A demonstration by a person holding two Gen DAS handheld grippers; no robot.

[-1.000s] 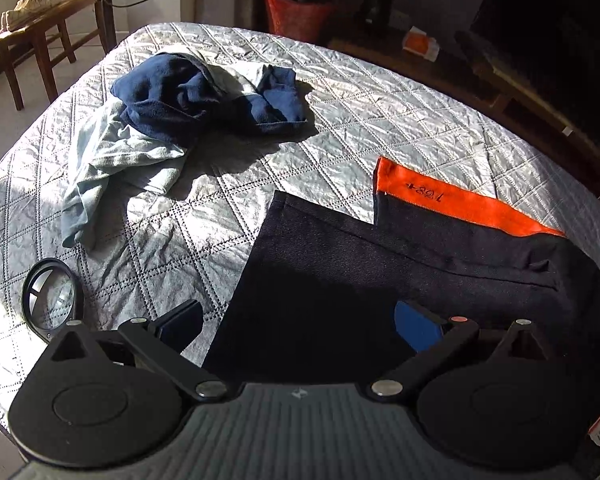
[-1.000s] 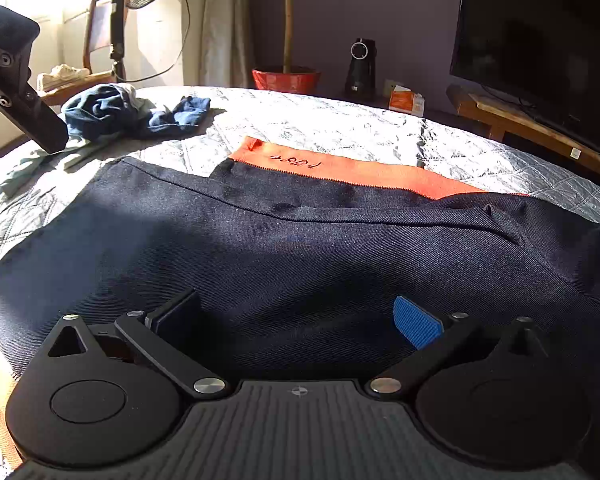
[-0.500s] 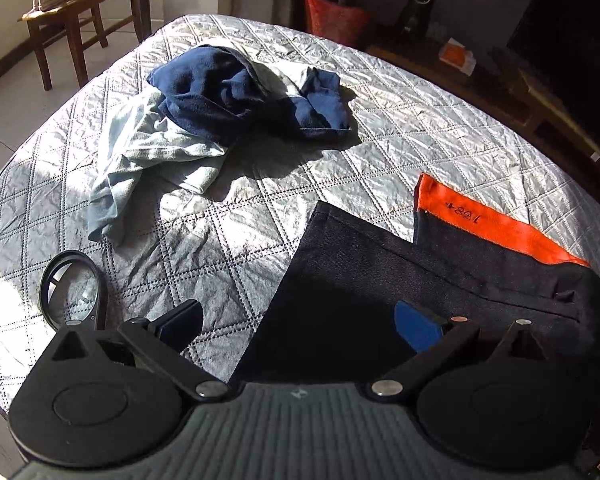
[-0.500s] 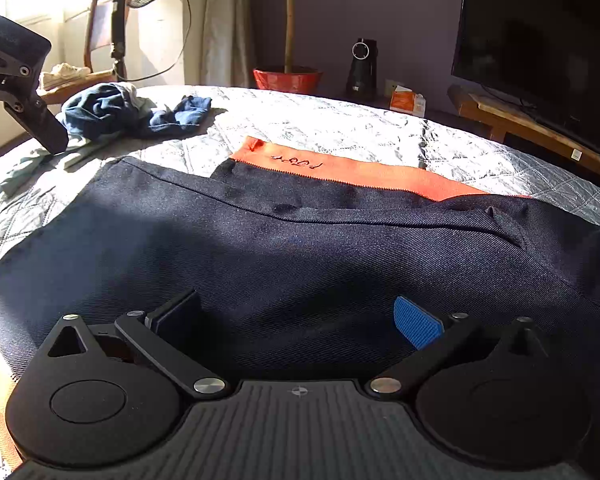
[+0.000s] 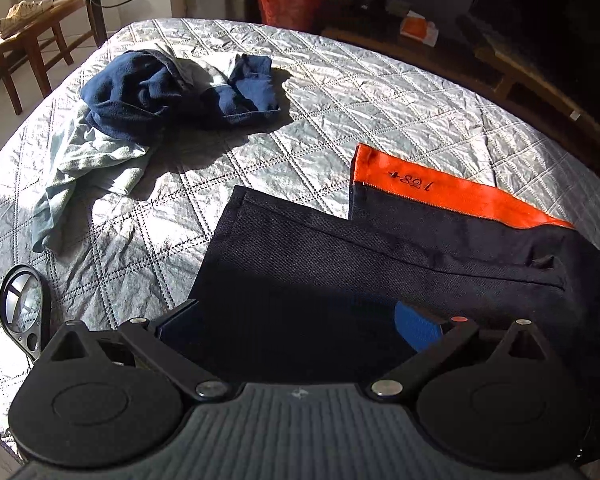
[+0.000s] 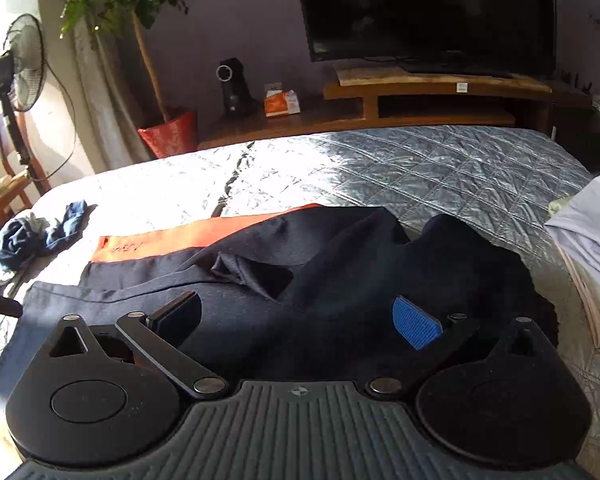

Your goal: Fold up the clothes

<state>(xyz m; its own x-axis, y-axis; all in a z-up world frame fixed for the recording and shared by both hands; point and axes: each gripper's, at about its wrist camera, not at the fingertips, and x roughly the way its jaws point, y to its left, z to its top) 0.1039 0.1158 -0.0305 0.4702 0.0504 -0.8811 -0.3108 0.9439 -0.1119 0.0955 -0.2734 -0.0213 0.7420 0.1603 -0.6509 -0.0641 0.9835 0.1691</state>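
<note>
1. The quilted bed (image 5: 380, 92) served as folding surface.
2. Dark trousers (image 5: 340, 264) with an orange lining band (image 5: 440, 192) lay flat near, awaiting a fold.
3. Unfolded clothes (image 5: 140, 96) waited far left.
4. Left gripper (image 5: 296, 328) and right gripper (image 6: 296, 320) hovered spread, empty.

Only legible text: handwritten "+821", upside down, on the orange band (image 5: 452, 196) of the dark trousers (image 5: 380, 272), about 1 o'clock.
</note>
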